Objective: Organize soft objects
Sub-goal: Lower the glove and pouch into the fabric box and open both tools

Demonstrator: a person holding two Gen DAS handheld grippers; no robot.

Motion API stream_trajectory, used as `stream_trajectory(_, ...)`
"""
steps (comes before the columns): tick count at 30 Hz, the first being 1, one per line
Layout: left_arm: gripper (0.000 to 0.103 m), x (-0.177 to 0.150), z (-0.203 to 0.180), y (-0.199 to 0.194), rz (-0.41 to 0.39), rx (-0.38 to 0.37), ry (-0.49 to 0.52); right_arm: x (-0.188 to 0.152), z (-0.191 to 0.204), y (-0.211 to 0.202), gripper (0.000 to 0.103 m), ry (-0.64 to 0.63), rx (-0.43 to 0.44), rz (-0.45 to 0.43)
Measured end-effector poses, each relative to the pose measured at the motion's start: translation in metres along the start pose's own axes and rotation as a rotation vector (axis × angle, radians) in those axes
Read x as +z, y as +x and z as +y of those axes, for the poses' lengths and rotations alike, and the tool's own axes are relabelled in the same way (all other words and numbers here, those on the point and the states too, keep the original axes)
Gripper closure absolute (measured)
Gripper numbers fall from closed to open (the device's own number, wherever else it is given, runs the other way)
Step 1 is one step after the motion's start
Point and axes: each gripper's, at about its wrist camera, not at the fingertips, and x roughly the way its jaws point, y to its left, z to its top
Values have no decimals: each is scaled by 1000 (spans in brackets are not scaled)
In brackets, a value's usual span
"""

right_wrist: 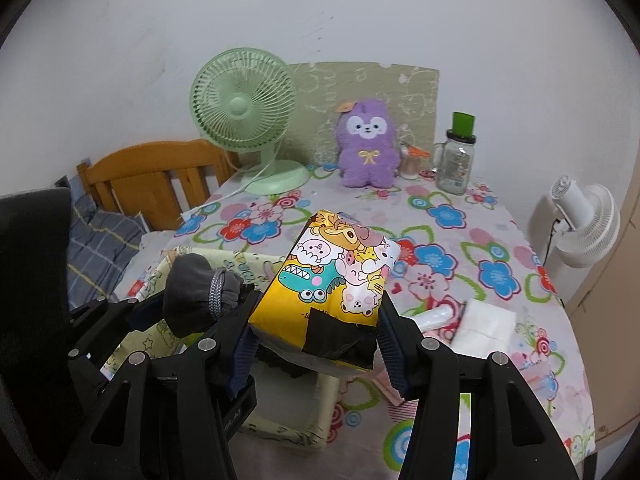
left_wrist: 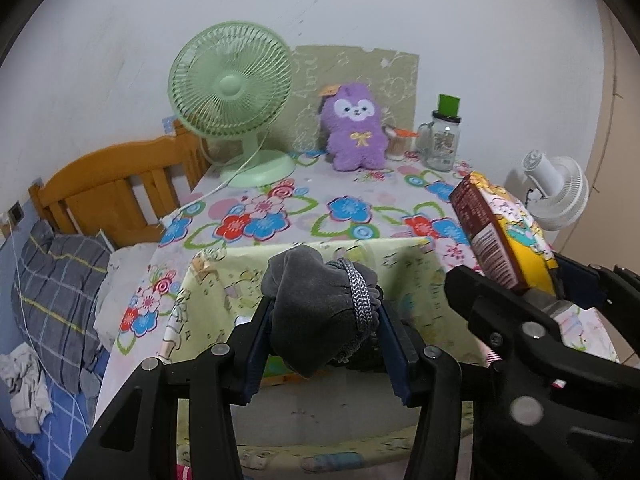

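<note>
My left gripper point(left_wrist: 324, 312) is shut on a grey soft pouch point(left_wrist: 312, 320) with a braided grey cord around it. The pouch hangs over the open pale yellow fabric box point(left_wrist: 400, 248) at the near edge of the floral table. To its right, my right gripper point(right_wrist: 316, 332) is shut on a yellow cartoon-printed soft pack point(right_wrist: 336, 268), sealed with black tape, tilted up over the same box point(right_wrist: 236, 258). The left gripper point(right_wrist: 192, 308) and its pouch point(right_wrist: 188, 292) also show in the right wrist view. A purple plush toy point(left_wrist: 356, 128) sits upright at the back of the table.
A green desk fan point(left_wrist: 232, 88) and a glass jar point(left_wrist: 442, 140) stand at the back of the table. A white fan point(left_wrist: 560, 192) is off the right edge. A wooden headboard point(left_wrist: 112, 192) and a bed lie left. White folded packs point(right_wrist: 484, 324) rest right of the box.
</note>
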Motion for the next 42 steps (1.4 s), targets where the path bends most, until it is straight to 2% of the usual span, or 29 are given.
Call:
stream_trajectory(3,49,-1,7,5,18,7,-16,0,5,7,46,-7,16,11)
stream_trajectory(6,36,-4,11,8,31,29,-5,0,6,14,46,1,34,20)
stream_trajectory(12,20,-8,14,11,40,41,7,-1,5,21,45,39,72,31)
stream_trajectory(20,15,-13,18,12,52,39,-5,-3,12,24,43,25,88,38)
stream_trajectory(24,14,-15,23,10,51,42,-25,-6,17,25,36,0,98,52)
stream_trajectory(28,12,-16,27,5,42,46,-35,-9,19,22,24,-19,83,48)
stream_trajectory(42,11,-22,10,-17,4,21,-19,-19,13,-4,20,-44,14,17)
